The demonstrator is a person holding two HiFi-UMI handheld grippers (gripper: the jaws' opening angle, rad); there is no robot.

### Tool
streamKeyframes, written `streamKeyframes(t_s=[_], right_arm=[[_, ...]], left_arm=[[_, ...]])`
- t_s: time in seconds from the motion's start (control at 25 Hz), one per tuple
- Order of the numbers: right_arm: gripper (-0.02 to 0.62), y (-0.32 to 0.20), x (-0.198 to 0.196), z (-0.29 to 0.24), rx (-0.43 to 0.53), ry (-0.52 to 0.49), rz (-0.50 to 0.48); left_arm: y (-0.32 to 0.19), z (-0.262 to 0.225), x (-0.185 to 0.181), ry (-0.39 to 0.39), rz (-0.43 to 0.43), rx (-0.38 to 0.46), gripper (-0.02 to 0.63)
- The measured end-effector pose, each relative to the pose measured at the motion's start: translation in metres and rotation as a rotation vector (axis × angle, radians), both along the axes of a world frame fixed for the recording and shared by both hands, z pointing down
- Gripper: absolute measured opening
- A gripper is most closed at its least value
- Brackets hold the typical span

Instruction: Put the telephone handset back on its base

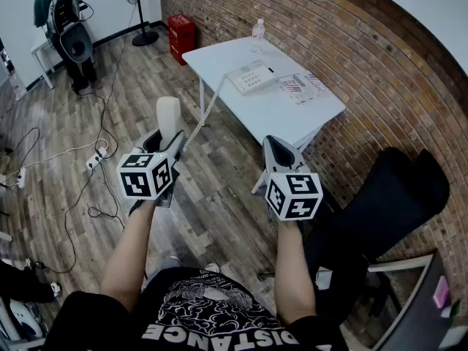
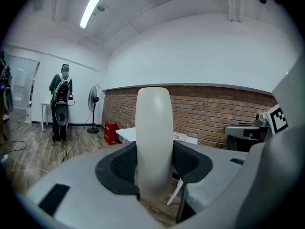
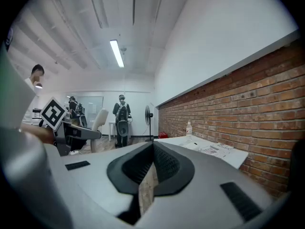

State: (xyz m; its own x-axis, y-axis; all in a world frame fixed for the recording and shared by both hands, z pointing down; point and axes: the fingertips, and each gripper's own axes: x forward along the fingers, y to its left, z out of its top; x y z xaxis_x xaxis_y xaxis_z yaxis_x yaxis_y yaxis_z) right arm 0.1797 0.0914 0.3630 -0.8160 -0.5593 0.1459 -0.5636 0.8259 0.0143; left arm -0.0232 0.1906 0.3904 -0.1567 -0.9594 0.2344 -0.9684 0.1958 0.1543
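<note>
1. Black T-shirt with white print [image 1: 205, 316] and two bare forearms fill the bottom of the head view. Each hand holds a gripper with a marker cube.
2. Left gripper [image 1: 170, 143]: jaws clamped on the cream plastic telephone handset [image 1: 169, 115]. Both pads press its sides in the left gripper view [image 2: 154, 142], and the handset stands upright.
3. Handset hangs in the air over the grey wood-plank floor [image 1: 219, 189], short of the table and well apart from the base.
4. White coiled cord [image 1: 205, 114] runs from the handset up to the white push-button telephone base [image 1: 252, 77].
5. Base sits on the white rectangular tabletop [image 1: 278, 112], cradle empty. Printed paper sheets [image 1: 301, 88] lie just beside it, and a clear plastic bottle [image 1: 258, 28] stands at the far edge.
6. Right gripper [image 1: 276, 148]: jaws together, nothing between them in the right gripper view [image 3: 153, 161]. It is held off the table's near corner.
7. Red-brown brick wall [image 1: 329, 42] runs behind the table, with a black office chair [image 1: 387, 203] at the right.
</note>
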Motion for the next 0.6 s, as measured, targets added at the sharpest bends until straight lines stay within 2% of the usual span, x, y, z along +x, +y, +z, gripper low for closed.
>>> streamKeyframes(t_s=[0.6], right_arm=[[0.002,-0.024,-0.011,0.012,-0.020,0.003,-0.011]], left_arm=[[-0.025,0.009,-0.011,0.004,-0.012,-0.015,0.218]])
